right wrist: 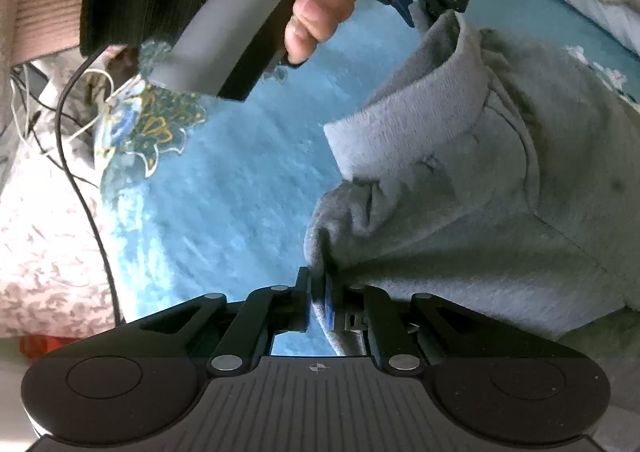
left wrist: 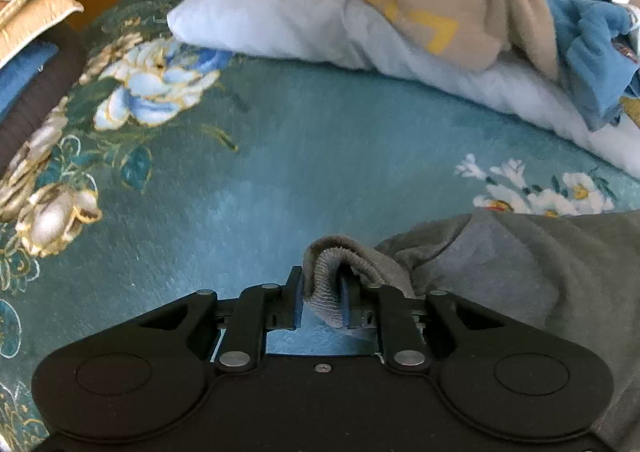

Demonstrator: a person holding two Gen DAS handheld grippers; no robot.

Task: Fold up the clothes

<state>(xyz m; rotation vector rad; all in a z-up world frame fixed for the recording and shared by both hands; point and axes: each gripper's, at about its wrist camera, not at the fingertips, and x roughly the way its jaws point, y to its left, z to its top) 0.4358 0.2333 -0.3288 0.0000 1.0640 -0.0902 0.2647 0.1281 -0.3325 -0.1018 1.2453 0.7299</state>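
Note:
A grey fleece garment (right wrist: 460,180) lies partly spread on a teal floral bedspread (left wrist: 280,156). In the left wrist view it fills the lower right (left wrist: 520,272), and its ribbed edge (left wrist: 326,284) is bunched between the fingers of my left gripper (left wrist: 322,290), which is shut on it. My right gripper (right wrist: 318,292) is shut on a thin fold of another edge of the same garment. The right wrist view also shows the left gripper (right wrist: 418,14) at the top, held by a hand (right wrist: 316,20), with the garment's corner rising to its tips.
Behind the open bedspread, a tan garment with yellow marks (left wrist: 432,4) and a blue one (left wrist: 588,52) rest on pale blue-white bedding (left wrist: 256,20). Stacked cushions (left wrist: 28,20) sit far left by a wooden board. Pink patterned bedding (right wrist: 44,236) and cables (right wrist: 68,140) lie left in the right wrist view.

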